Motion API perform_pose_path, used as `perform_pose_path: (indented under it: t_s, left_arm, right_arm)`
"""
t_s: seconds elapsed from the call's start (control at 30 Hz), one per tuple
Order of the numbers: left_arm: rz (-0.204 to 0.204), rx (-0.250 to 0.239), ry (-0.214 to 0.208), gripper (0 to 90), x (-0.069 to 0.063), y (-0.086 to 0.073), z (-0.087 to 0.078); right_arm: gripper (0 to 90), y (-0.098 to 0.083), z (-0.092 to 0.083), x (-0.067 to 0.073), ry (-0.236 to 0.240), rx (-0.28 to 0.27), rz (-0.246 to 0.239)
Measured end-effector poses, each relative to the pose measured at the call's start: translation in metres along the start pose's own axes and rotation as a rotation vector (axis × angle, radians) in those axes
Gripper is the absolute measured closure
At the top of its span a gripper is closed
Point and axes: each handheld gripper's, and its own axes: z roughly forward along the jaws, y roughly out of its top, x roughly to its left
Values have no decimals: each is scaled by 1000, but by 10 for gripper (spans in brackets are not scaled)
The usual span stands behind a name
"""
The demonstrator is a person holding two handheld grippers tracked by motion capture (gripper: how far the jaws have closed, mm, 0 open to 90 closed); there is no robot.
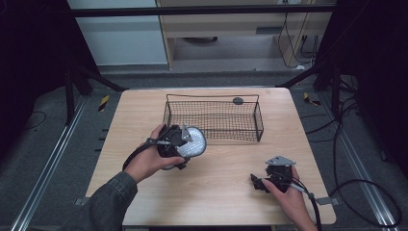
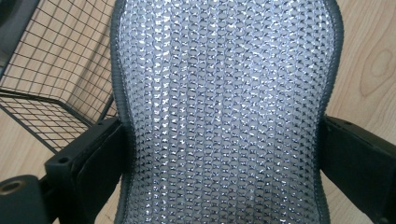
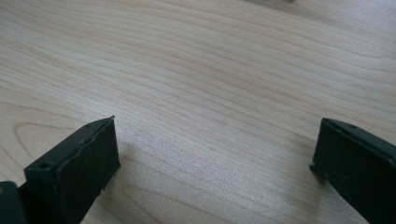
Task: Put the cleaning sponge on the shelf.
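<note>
A round silver mesh pad point(image 1: 194, 143) with a dark rim is held in my left gripper point(image 1: 180, 144), just off the near-left corner of the black wire basket point(image 1: 214, 120). In the left gripper view the shiny woven pad point(image 2: 224, 112) is pinched at its sides by both jaws, with the basket's wire wall point(image 2: 51, 79) behind it at the left. My right gripper point(image 1: 257, 183) rests low over the table's near right, open. In the right gripper view its jaws stand wide apart over bare wood point(image 3: 210, 93), with nothing between them.
The basket sits at the middle back of the wooden table point(image 1: 226, 168); a small dark round disc point(image 1: 237, 100) lies by its far rim. Cables point(image 1: 365, 192) trail over the floor to the right. Dark stand legs point(image 1: 86, 77) flank the table's far corners.
</note>
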Motion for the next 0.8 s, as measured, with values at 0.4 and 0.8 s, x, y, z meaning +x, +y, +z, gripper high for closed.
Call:
perform_pose_path:
  t_s: [0.4,0.8]
  left_arm:
    - [-4,-15,24,33,9,6,-9]
    - [17,-23,78,33,27,23,-23]
  right_arm:
    - [5,0,0,0,0,0,-1]
    - [5,0,0,0,0,1,1]
